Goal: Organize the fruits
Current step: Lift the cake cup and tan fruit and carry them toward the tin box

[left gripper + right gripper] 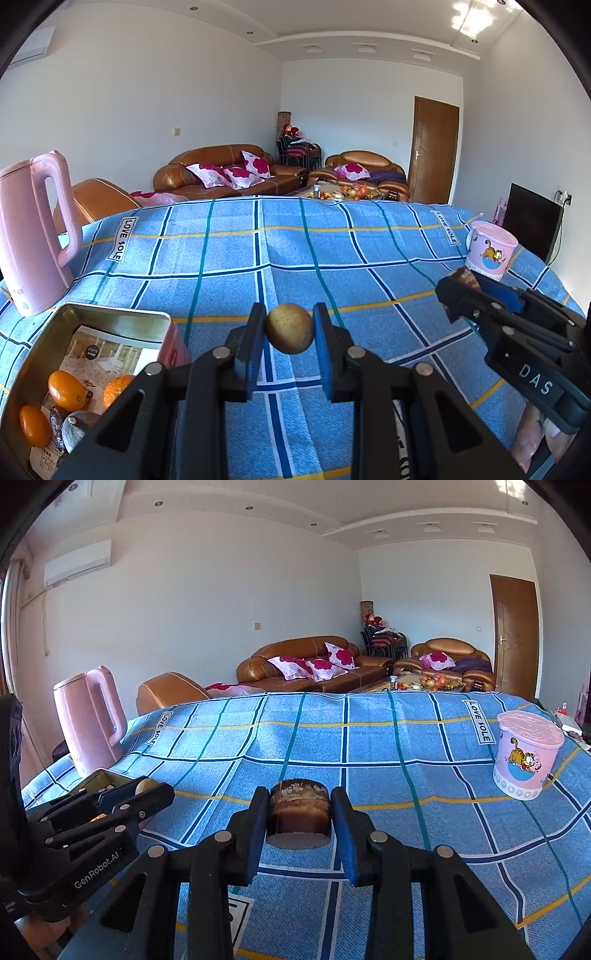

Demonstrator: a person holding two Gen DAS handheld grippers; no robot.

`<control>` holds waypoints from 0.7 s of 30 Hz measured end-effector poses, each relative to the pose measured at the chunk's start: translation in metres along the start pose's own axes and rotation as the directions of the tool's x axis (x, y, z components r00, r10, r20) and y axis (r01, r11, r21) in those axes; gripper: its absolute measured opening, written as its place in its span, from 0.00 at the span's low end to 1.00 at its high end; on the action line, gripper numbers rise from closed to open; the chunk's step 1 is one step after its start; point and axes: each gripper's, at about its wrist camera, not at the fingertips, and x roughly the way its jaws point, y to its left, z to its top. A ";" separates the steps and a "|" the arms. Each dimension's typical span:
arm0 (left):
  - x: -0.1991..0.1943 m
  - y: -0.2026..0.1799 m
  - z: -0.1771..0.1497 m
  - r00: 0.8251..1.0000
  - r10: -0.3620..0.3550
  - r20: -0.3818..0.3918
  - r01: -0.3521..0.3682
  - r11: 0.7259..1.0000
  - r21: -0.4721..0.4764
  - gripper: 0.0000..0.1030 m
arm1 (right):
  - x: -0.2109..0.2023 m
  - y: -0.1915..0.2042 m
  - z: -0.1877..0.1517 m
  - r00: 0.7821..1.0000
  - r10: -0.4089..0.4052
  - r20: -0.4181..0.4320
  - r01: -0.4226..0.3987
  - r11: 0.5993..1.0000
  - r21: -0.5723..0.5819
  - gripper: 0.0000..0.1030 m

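I'm looking across a living room with white walls, brown leather sofas (221, 170) and a wooden door (434, 147) at the far end. Nearer to me is a table under a blue checked cloth (229, 258).

My left gripper (290, 332) is closed on a small round tan fruit (290, 333), its blue pads pressing both sides and holding it clear above the cloth. My right gripper (298, 818) is clamped on a short brown cylindrical piece (298, 814) with a flat pale underside; I cannot tell what it is. It too hangs above the cloth.

At the table's near left corner sits an open tin box (110, 321) with a pink outer wall and a printed paper lining. Inside it I see two small orange fruits (66, 391), part of a peeled-looking orange one (116, 387), and some dark, wrinkled pieces near the bottom. The left gripper's fruit is just to the right of the tin, outside it.

A pink kettle (33, 236) stands at the left edge behind the tin. A pink lidded tub (524, 753) with a cartoon cat stands near the right edge, well apart from both grippers.
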 end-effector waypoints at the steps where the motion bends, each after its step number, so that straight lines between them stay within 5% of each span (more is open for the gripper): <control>1: -0.001 0.000 0.000 1.000 0.001 0.003 -0.001 1.000 0.000 0.26 | -0.001 0.000 0.000 1.000 -0.001 0.003 0.001 1.000 -0.002 0.35; 21: -0.017 -0.004 -0.002 0.997 0.021 0.078 -0.023 0.999 0.023 0.26 | -0.014 0.006 -0.002 0.997 -0.027 0.071 0.030 0.999 -0.034 0.36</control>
